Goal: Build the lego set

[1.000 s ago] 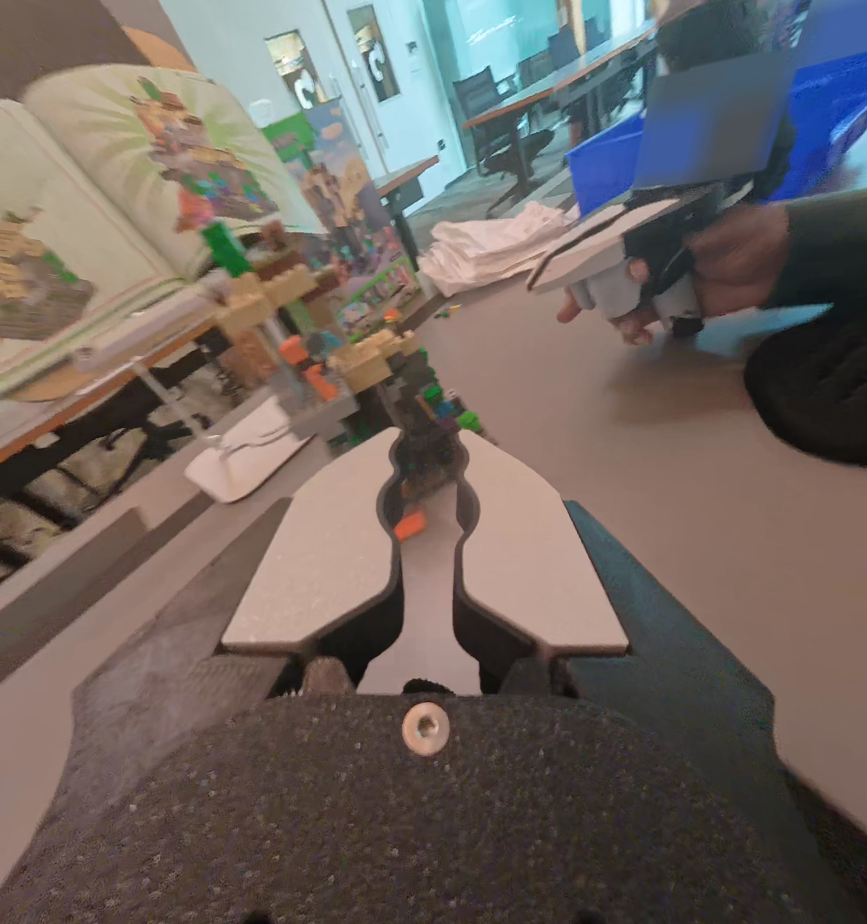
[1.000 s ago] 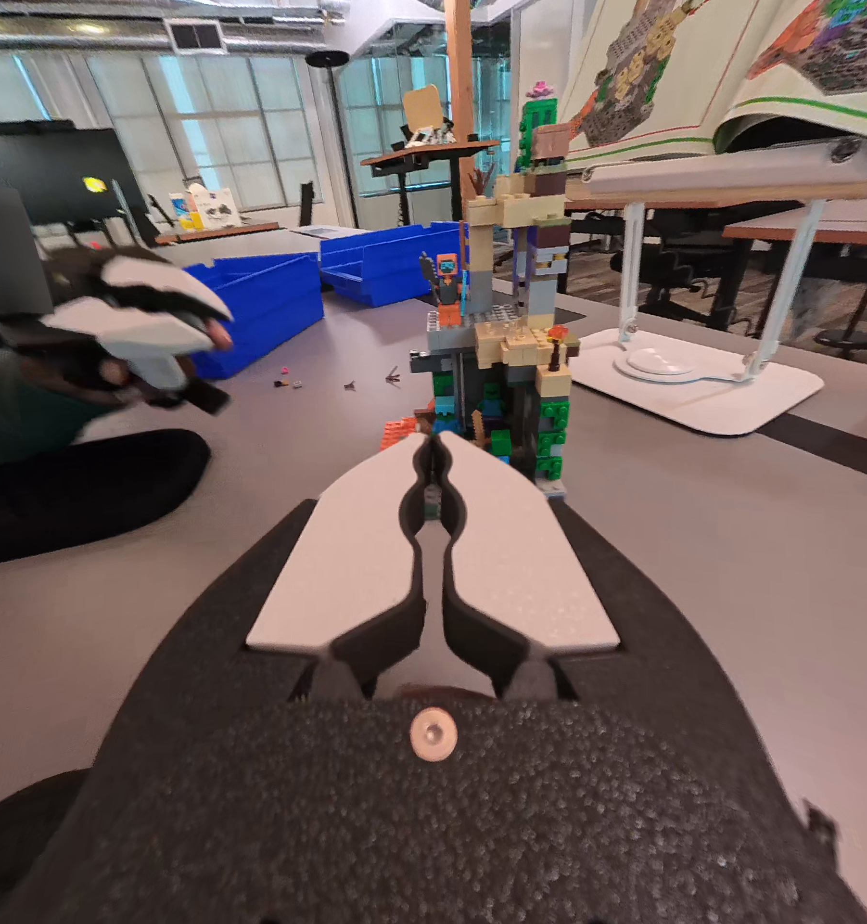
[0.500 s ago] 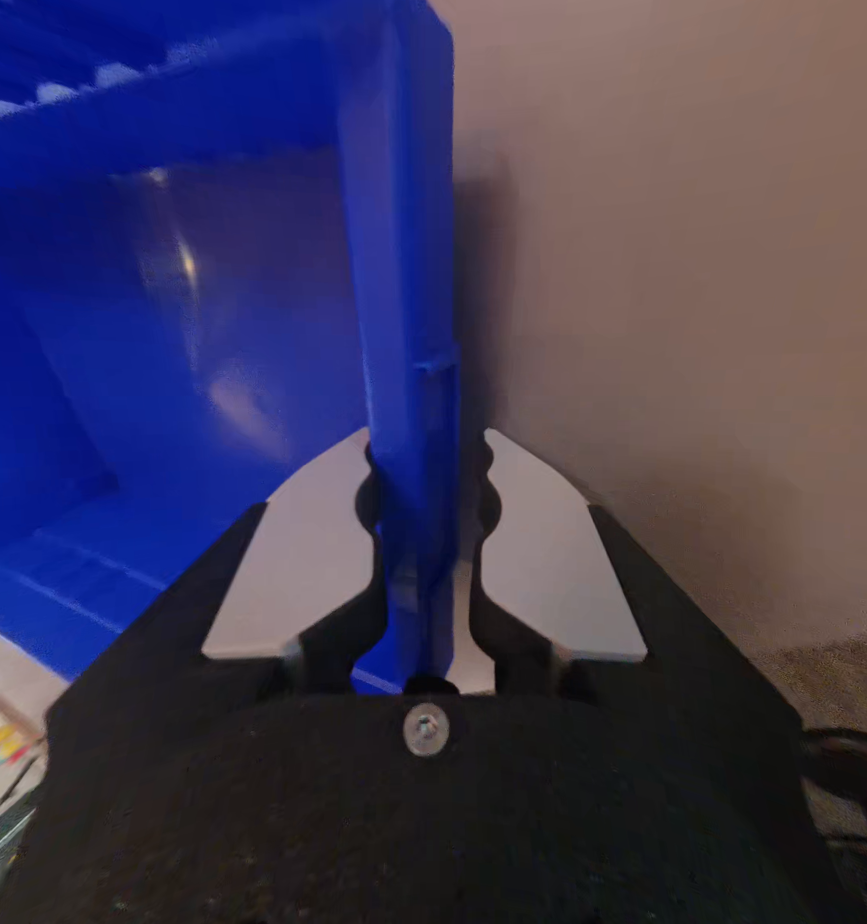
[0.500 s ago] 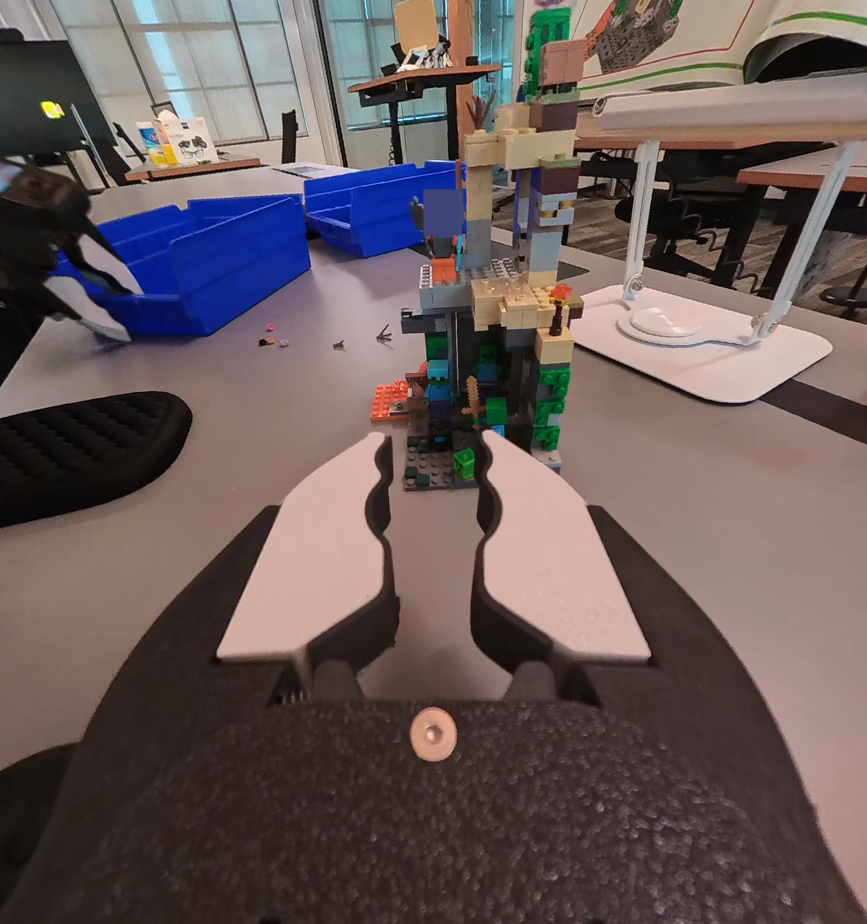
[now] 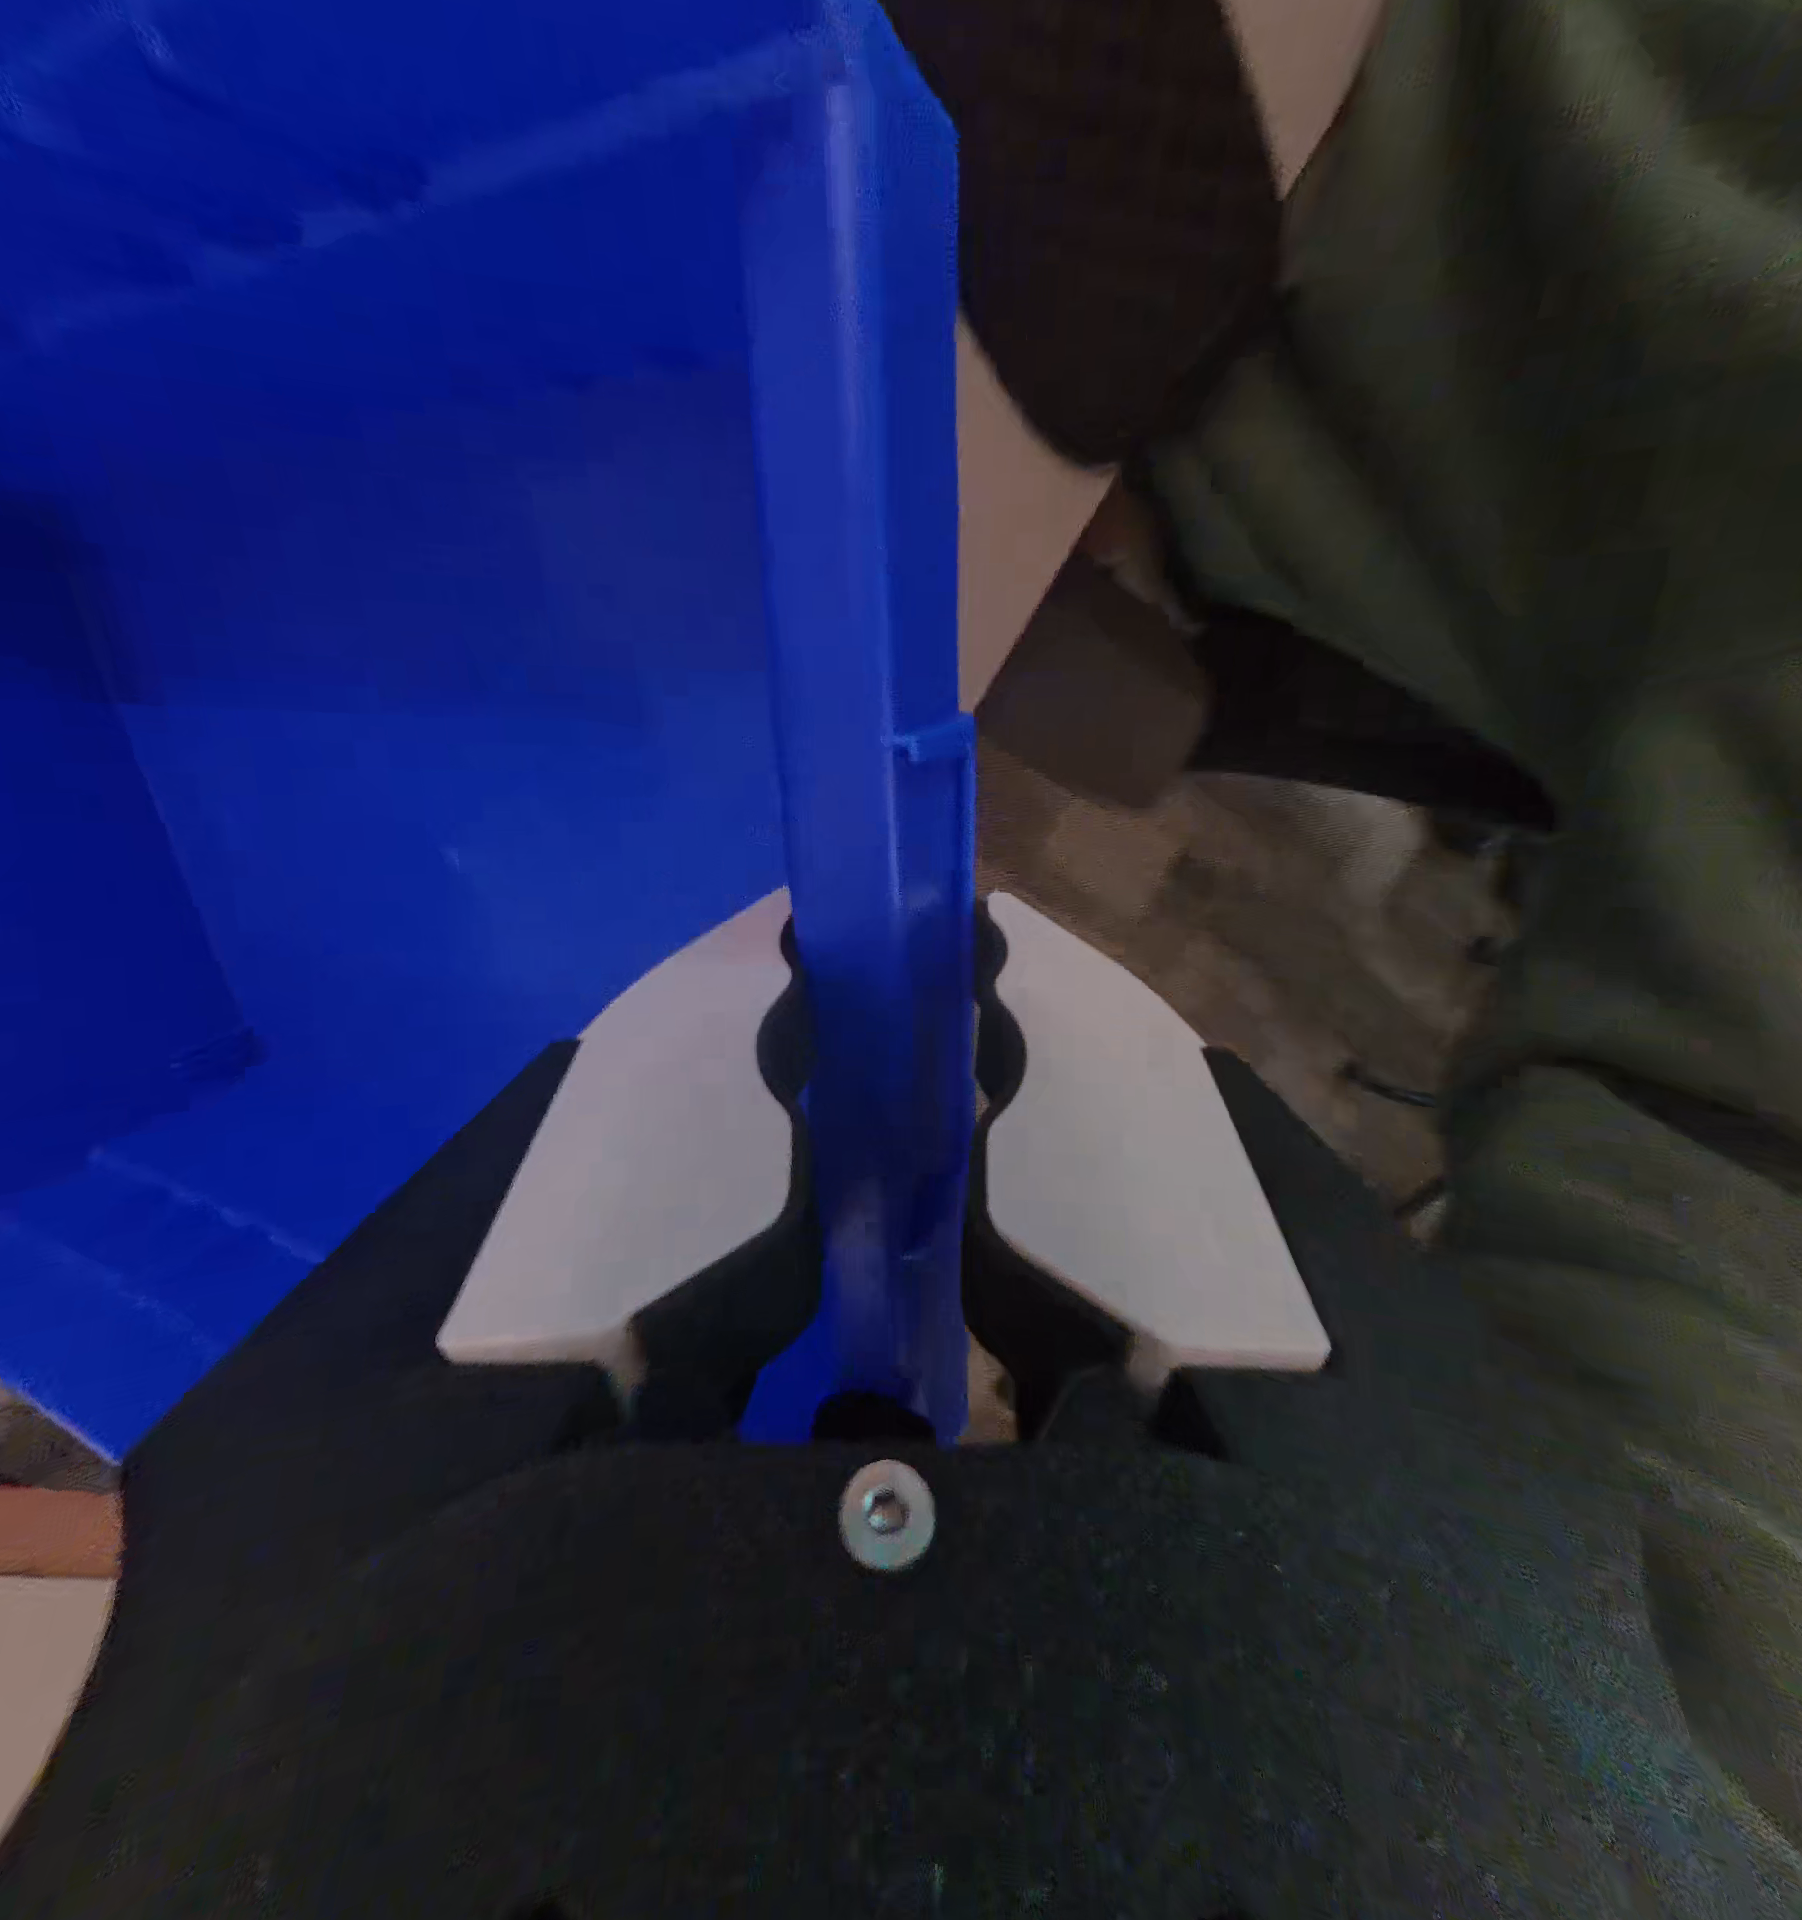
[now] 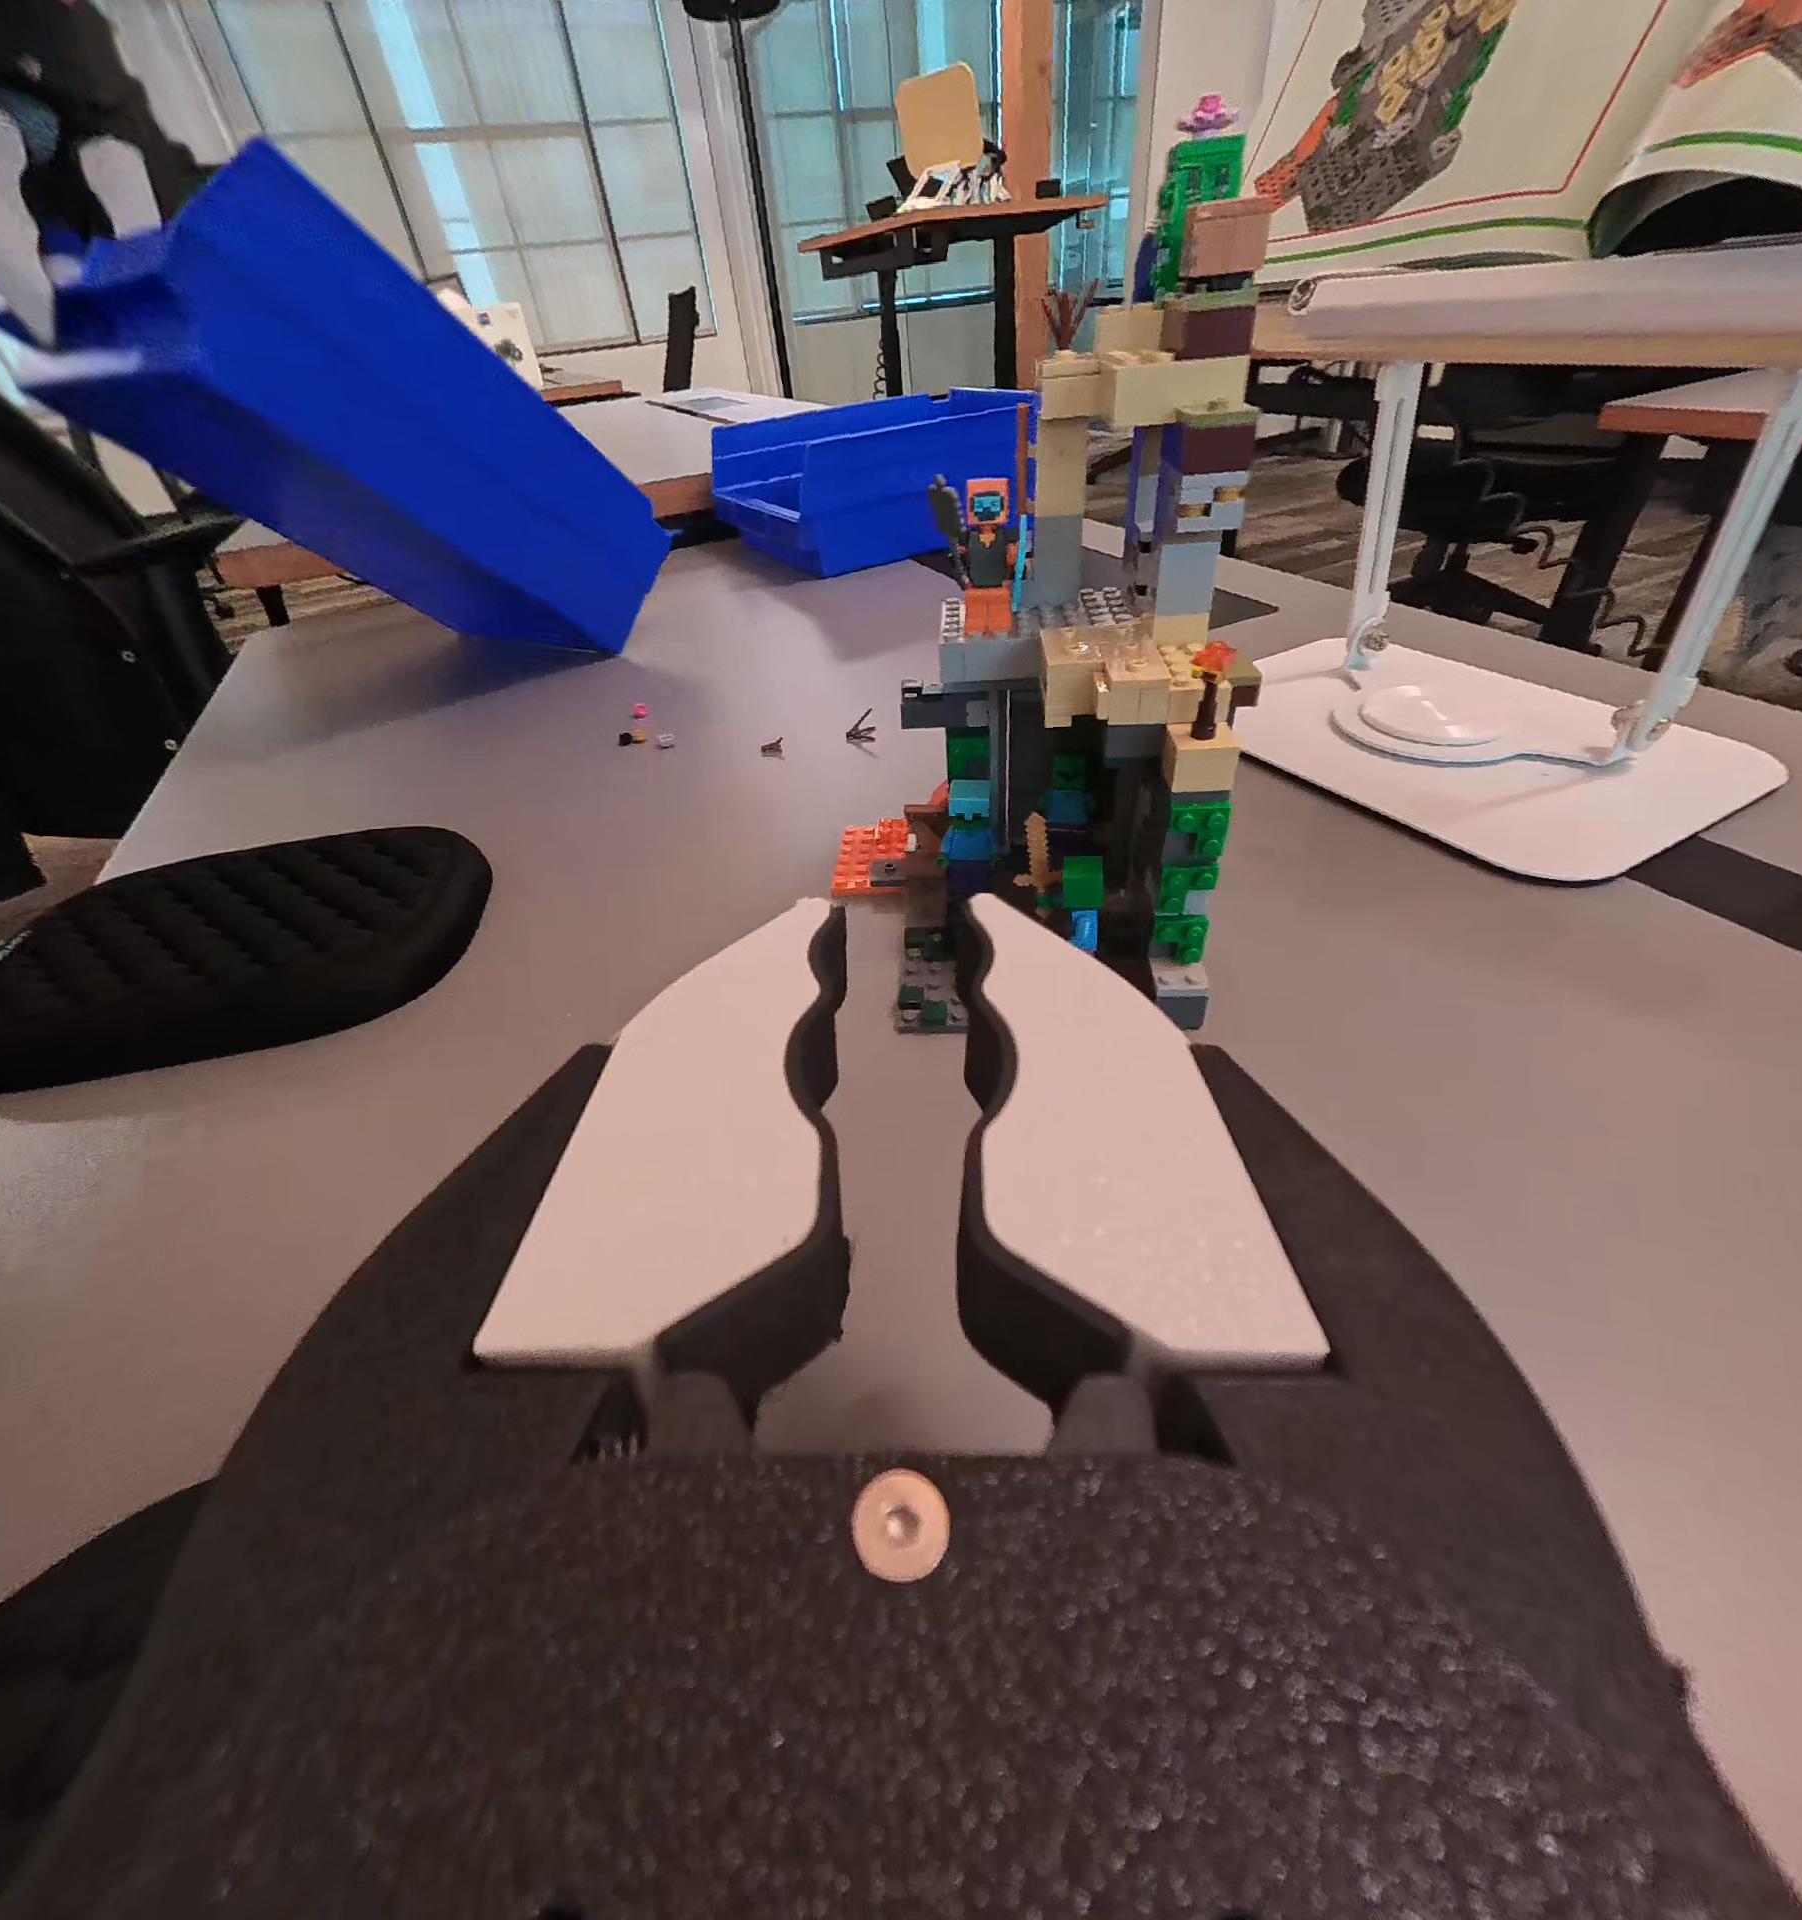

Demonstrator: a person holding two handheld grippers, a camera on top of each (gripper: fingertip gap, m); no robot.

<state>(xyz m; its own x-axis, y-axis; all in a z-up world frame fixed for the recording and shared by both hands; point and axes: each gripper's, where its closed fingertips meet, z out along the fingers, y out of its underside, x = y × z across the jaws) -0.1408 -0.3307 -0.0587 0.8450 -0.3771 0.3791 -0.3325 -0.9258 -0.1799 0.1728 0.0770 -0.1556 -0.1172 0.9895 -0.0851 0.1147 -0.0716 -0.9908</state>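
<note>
Left gripper (image 5: 886, 935): both fingers clamped on the wall of a blue plastic bin (image 5: 357, 520). One finger sits inside the bin, the other outside, with the wall running straight up between them. To its right, olive-green fabric (image 5: 1603, 520), blurred.

Right wrist view, left to right:
- The same blue bin (image 6: 357, 416) is at far left, tilted steeply. Its near end is raised up at the top left corner; its far lower corner is touching or just off the grey table (image 6: 1448, 1091), can't tell which. The left gripper's pale fingers (image 6: 76, 364) are visible at the raised end, blurred.
- Black padded wrist rest (image 6: 201, 945) lies flat on the table near its left edge.
- A few tiny loose lego bits (image 6: 653, 732) are scattered just past the bin's low corner, plus two small dark pieces (image 6: 861, 727) further right.
- Second blue bin (image 6: 855, 488) sits further back on the table.
- Right gripper (image 6: 902, 914): fingers spread, a clear gap between them, holding nothing. It hovers low over the table, aimed at the base of the build.
- Lego build (image 6: 1094, 675) stands upright mid-table, just beyond the fingertips. It is a multi-level tower in tan, grey and green bricks. An orange minifigure (image 6: 988, 551) stands on the grey platform, and an orange plate (image 6: 871, 857) is at the base on the left side.
- White stand base (image 6: 1499, 758) is right of the build, apart from it. An open instruction booklet (image 6: 1499, 125) is propped on the stand at top right.
</note>
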